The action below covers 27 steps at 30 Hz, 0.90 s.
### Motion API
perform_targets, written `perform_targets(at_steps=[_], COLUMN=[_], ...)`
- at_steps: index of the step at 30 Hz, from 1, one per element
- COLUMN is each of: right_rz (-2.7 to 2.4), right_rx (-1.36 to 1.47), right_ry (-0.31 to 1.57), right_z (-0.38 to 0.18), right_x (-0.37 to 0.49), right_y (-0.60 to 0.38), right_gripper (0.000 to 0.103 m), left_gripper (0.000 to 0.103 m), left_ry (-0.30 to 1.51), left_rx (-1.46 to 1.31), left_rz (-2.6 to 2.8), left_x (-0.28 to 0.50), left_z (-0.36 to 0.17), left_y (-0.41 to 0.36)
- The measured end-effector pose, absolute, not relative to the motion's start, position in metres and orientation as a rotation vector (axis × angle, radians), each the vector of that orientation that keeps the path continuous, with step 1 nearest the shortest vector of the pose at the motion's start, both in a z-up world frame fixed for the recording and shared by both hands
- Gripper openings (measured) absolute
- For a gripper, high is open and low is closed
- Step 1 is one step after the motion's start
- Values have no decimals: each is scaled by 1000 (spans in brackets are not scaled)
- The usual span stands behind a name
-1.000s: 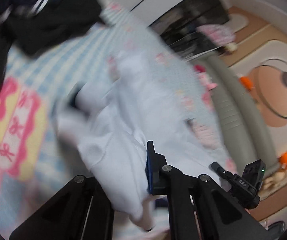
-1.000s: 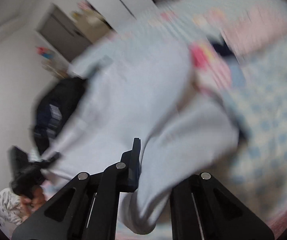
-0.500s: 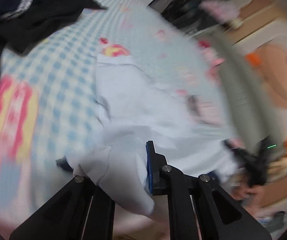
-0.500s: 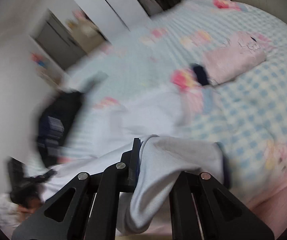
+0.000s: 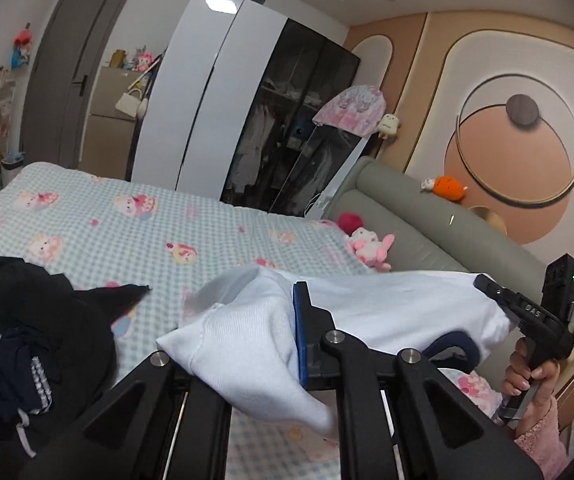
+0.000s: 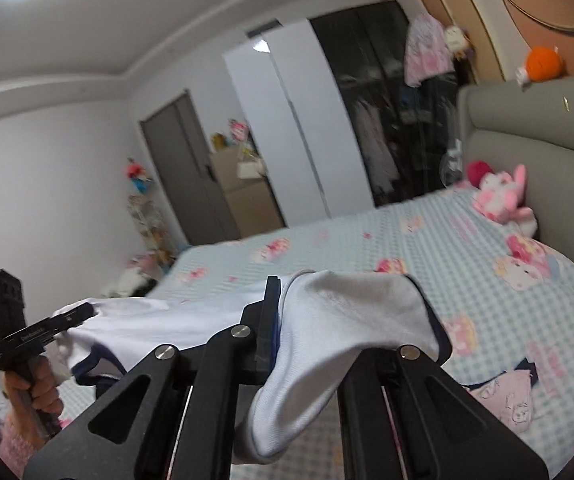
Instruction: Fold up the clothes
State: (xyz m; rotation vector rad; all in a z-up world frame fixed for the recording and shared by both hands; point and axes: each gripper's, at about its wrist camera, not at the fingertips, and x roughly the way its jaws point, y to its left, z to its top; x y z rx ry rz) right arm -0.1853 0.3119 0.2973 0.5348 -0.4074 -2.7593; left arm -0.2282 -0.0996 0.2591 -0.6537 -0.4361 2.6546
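White garment (image 5: 387, 312) taut between both clamped hand-held grippers, apparently clear above checked bedspread (image 5: 135, 232).

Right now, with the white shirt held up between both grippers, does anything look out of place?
The white shirt is bunched and sagging between the left gripper and right gripper, not spread flat. Dark clothes lie heaped on the bed.

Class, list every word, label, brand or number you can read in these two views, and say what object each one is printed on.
"DAS": raised letters on the black body of the right gripper, seen from the left wrist view.
Lettering on the black body of the left gripper, right wrist view: blurred, unreadable.
Checked blue bedsheet with pink cartoon prints: pictures only, no readable words.
White garment held between both grippers: no print visible.
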Motion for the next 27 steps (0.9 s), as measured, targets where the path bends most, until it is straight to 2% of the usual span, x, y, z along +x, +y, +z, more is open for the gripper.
perform_targets(at_steps=[2,5,13,16,19,21,24,25,26,27], right_rz=[-2729,-2660,-2508,-2442,-2433,-2423,-2400,-2390,-2381,-2380], right_rx=[592,787,1481,1572,1475,1423,1353,1350,1353,1362], right_ry=[-441,-538,-614,-693,-818,-849,-860,-828,-787,-744], right_z=[274,197,-91,-147,-145,-136,-124,-123,-124,-126], right_x=[-171,-157,-156,-151,-139,-127,-106,-102,-101,-100], right_y=[308,302,285,292,305,305,300,294,287,281], right_gripper=[5,5,7,8,15,23,28,30,37,38], left_gripper=[11,11,13,17,32,35,36,39,40,42], left_ry=[-488,-607,-877,-1068,-1058,-1015,-981,-999,-1025,-1053], left_rx=[-767,-975,-1592,-1476,-1391,-1355,-1295,-1262,-1235,-1210], left_rz=[2640,2595,2345,2274,2319,2337,2334,2312,2287,2260], left_x=[-221,-213,-194,-172,-151,-137,-117,-111,-107,-103], left_z=[219,123,-160,-179,-172,-166,-161,-161,-162,-165], left_y=[-104,-114,-131,-148,-153,-148,-140,-138,-135,-131])
